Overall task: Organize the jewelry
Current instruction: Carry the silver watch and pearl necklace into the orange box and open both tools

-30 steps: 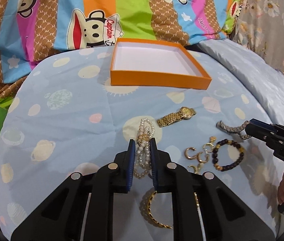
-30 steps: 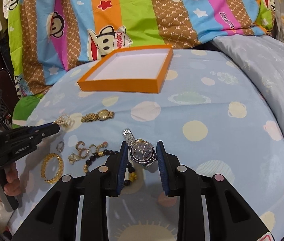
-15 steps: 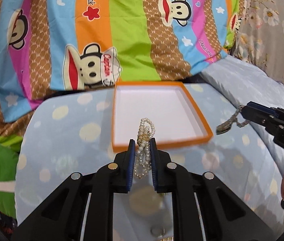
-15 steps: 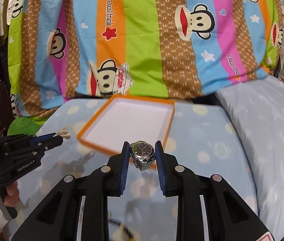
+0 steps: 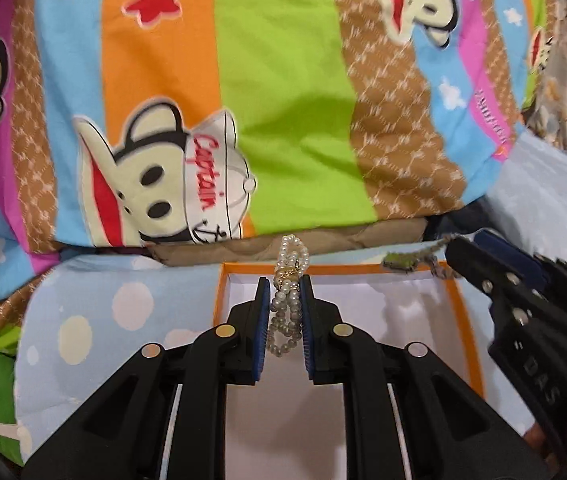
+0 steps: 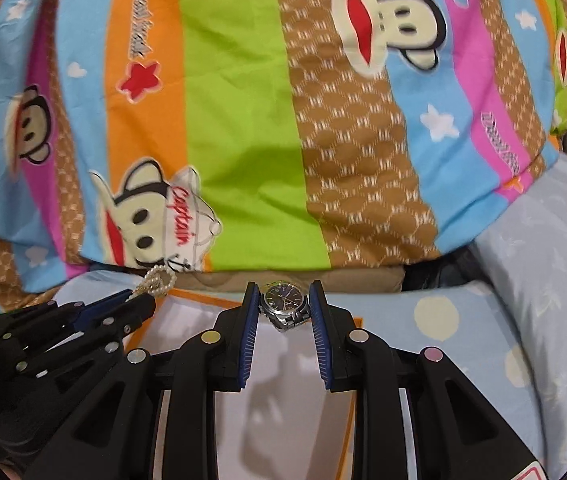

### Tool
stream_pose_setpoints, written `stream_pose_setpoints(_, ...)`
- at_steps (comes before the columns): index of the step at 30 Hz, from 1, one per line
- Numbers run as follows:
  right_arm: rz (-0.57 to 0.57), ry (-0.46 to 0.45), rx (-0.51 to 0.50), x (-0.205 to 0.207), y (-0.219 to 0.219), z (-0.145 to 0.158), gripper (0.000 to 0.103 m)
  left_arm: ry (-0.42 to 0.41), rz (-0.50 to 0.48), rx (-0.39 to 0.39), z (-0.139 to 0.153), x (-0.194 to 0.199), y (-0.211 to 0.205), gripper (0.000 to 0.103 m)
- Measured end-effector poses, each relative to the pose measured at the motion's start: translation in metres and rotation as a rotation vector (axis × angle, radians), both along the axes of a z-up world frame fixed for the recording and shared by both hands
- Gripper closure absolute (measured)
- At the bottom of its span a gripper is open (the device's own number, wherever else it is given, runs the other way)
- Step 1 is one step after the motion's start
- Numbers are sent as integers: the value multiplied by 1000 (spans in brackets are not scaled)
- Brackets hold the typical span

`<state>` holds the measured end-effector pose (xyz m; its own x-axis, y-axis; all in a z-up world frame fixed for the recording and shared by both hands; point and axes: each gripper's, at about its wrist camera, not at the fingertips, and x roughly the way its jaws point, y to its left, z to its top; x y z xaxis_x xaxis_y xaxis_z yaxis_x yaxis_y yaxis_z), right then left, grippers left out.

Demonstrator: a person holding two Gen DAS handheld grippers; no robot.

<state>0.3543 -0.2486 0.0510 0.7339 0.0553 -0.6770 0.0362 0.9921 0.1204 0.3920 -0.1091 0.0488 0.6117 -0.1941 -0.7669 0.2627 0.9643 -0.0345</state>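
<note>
My left gripper [image 5: 285,284] is shut on a white pearl bracelet [image 5: 287,304] and holds it above the orange box [image 5: 468,344], over its white floor. My right gripper [image 6: 283,292] is shut on a silver watch with a dark dial [image 6: 285,304] and holds it above the same box [image 6: 199,296]. The right gripper also shows at the right of the left wrist view [image 5: 449,254], with the watch [image 5: 403,261] hanging from its tips. The left gripper shows at the left of the right wrist view [image 6: 145,298], with the pearls [image 6: 159,280].
A striped monkey-print quilt [image 5: 283,100] rises right behind the box. The box sits on a light blue dotted sheet [image 5: 95,312]. A pale blue pillow [image 6: 543,280] lies at the right.
Both grippers have lifted their pieces off the sheet and carried them forward over the orange box. The remaining jewelry on the sheet has dropped out of view.
</note>
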Motion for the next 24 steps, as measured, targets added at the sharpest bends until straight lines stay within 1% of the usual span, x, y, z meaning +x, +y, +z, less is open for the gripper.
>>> stream_pose_setpoints(2, -2, 40, -13, 1, -1, -14, 78, 53, 18, 31, -22, 11, -3, 89)
stream_pose_setpoints(4, -1, 75, -5, -3, -5, -26, 78, 87, 22, 53, -38, 15, -4, 87)
stream_pose_setpoints(7, 10, 129, 17, -9, -9, -40, 78, 109, 22, 67, -51, 11, -1, 87)
stream_pose_setpoints(8, 19, 158, 26, -10, -10, -46, 77, 120, 31, 70, -52, 10, 1, 73)
stream_pose_setpoints(9, 23, 167, 30, -13, -10, -49, 77, 127, 33, 74, -53, 10, 3, 50)
stream_pose_setpoints(10, 26, 165, 23, -18, -10, -50, 76, 140, 6, 57, -54, 7, 4, 43)
stream_pose_setpoints(11, 29, 157, 7, -25, -9, -50, 75, 135, -6, 59, -54, 2, 5, 41)
stream_pose_setpoints(13, 34, 132, 4, -38, -7, -47, 74, 91, -23, 95, -50, -11, 7, 38)
stream_pose_setpoints(14, 35, 118, 11, -46, -7, -44, 74, 61, -21, 106, -47, -22, 10, 33)
stream_pose_setpoints(15, 43, 102, 23, -55, -6, -41, 74, 46, -21, 106, -45, -29, 12, 32)
stream_pose_setpoints(16, 49, 89, 35, -64, -6, -38, 73, 34, -36, 75, -41, -40, 19, 32)
stream_pose_setpoints(19, 86, 70, 49, -89, 3, -34, 73, 39, -49, 4, -38, -62, 35, 32)
stream_pose_setpoints(21, 112, 87, 35, -99, 10, -39, 74, 29, -53, 18, -40, -75, 38, 33)
stream_pose_setpoints(24, 123, 124, 14, -104, 17, -51, 78, 21, -53, 49, -48, -91, 35, 35)
